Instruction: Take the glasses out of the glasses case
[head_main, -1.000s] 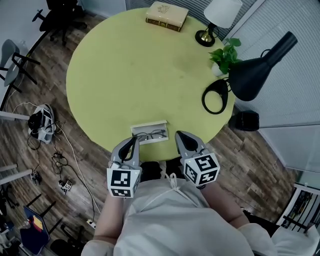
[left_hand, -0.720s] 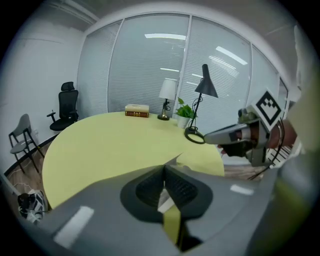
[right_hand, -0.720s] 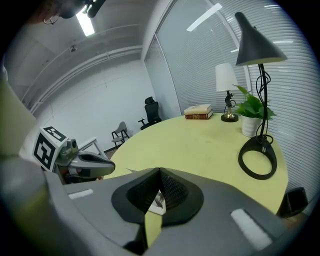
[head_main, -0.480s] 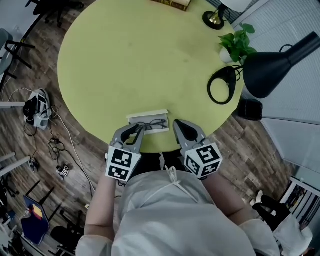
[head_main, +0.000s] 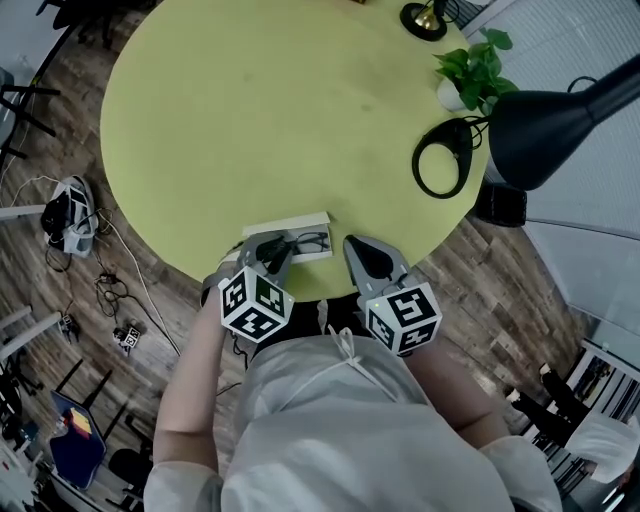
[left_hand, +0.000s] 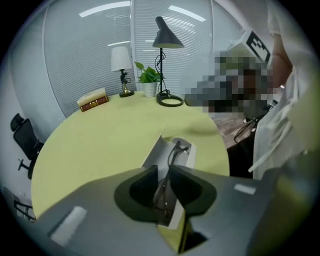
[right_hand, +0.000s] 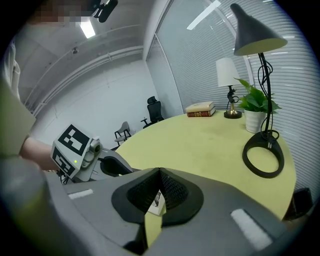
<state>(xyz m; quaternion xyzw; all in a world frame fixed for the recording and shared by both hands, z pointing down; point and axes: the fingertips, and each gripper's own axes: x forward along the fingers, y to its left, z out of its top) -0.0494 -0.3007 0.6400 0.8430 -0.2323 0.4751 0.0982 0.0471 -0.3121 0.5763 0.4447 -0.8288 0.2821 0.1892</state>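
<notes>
An open white glasses case lies at the near edge of the round yellow-green table, with dark thin-framed glasses inside. My left gripper tilts down over the case's left end. In the left gripper view the case runs away from the jaws, and the glasses pass between the nearly closed tips of the left gripper. My right gripper is shut and empty just right of the case; the right gripper shows tips touching, and a bit of the case shows below them.
A black desk lamp with a ring base, a potted plant and a brass lamp foot stand at the table's far right. A book lies at the far side. Cables and gear litter the floor on the left.
My left gripper has moved forward and tipped over the left end of the case, closing round the glasses. The right gripper has barely moved. The head view has shifted a little.
</notes>
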